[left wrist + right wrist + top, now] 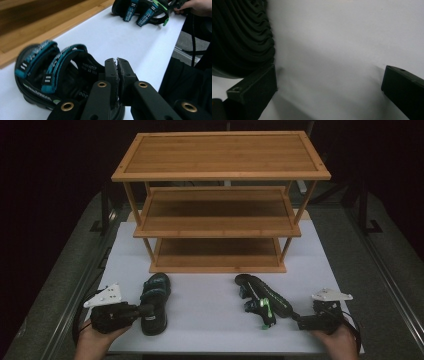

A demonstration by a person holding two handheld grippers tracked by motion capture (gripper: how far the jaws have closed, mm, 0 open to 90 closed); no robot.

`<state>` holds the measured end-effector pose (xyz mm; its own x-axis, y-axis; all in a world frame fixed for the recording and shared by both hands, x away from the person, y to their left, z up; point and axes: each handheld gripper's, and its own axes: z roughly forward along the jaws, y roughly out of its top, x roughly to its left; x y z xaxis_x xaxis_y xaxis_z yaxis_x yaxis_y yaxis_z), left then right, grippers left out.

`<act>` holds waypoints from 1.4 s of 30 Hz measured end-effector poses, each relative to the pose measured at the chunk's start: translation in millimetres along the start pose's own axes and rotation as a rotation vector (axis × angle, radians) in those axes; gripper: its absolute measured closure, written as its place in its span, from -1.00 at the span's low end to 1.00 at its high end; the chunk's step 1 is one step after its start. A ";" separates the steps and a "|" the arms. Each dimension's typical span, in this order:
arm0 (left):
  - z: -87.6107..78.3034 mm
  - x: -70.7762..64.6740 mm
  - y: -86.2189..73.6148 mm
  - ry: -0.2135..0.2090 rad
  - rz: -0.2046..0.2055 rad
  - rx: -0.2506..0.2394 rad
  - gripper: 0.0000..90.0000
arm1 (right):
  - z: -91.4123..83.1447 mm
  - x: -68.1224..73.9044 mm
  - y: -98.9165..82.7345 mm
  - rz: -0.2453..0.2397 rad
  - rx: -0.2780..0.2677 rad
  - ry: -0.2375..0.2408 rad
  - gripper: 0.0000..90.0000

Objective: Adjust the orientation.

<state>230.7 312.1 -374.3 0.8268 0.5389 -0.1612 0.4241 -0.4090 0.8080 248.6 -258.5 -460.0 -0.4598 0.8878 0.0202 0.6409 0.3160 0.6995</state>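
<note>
Left sandal [154, 302]: black with teal straps, upright on its sole on the white board [210, 307], near-left, in front of the bamboo three-tier rack [220, 170]. Long axis runs near-to-far; I cannot tell for certain which end is the toe, though the far end looks rounder. In the left gripper view the two teal straps [53, 67] arch over the footbed.

Left gripper [145, 310]: jaws pressed together, closed at the sandal's near end; the left gripper view shows the pads flush [117, 75] over the heel area, and whether a thin strap edge is pinched between them I cannot tell.

Right sandal [262, 297]: black with green accents, tipped onto its side, long axis running diagonally from far-left to near-right, near end towards the right gripper [300, 321]. That gripper's jaws are spread wide; in its own view the ribbed sole [242, 37] sits just beside one jaw [254, 87], apart from the other, with bare board between.

Risks, as judged:
- Left grip looks thin at best; a lift could let the sandal slip or swing toe-down.
- Right jaws straddle mostly board, so closing here may only nudge the sole and skid the sandal.
- Low shelf clearance could catch straps.
</note>
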 end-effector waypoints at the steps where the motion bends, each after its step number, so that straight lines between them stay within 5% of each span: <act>1: -0.4 -0.2 -2.1 -0.004 -0.006 -0.001 0.95 | 0.0 0.0 0.0 0.000 0.000 0.000 -1.00; 5: -0.7 0.6 -3.4 -0.011 -0.007 -0.007 0.88 | 0.0 0.0 0.0 0.000 0.000 0.000 -1.00; 11: -5.4 5.0 5.5 0.011 0.003 -0.036 0.49 | 0.0 0.0 -0.1 0.000 0.000 0.000 -1.00; 15: -7.4 18.2 18.3 0.051 0.022 -0.021 0.31 | 0.0 -0.1 -0.1 -0.001 -0.001 0.000 -1.00; 24: 16.8 49.6 23.4 0.037 0.014 0.028 0.16 | 0.0 -0.1 -0.1 -0.001 -0.001 0.000 -1.00; 34: 36.1 59.4 14.8 -0.009 0.001 0.078 0.21 | 0.0 -0.1 -0.1 0.000 -0.001 0.000 -1.00; 42: 36.9 58.8 13.4 -0.008 0.040 0.092 0.55 | 0.0 0.0 -0.1 0.000 -0.001 0.000 -1.00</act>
<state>298.7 311.2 -393.8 0.8466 0.5149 -0.1350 0.4225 -0.4958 0.7587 248.5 -258.6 -460.1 -0.4599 0.8877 0.0204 0.6406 0.3158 0.6999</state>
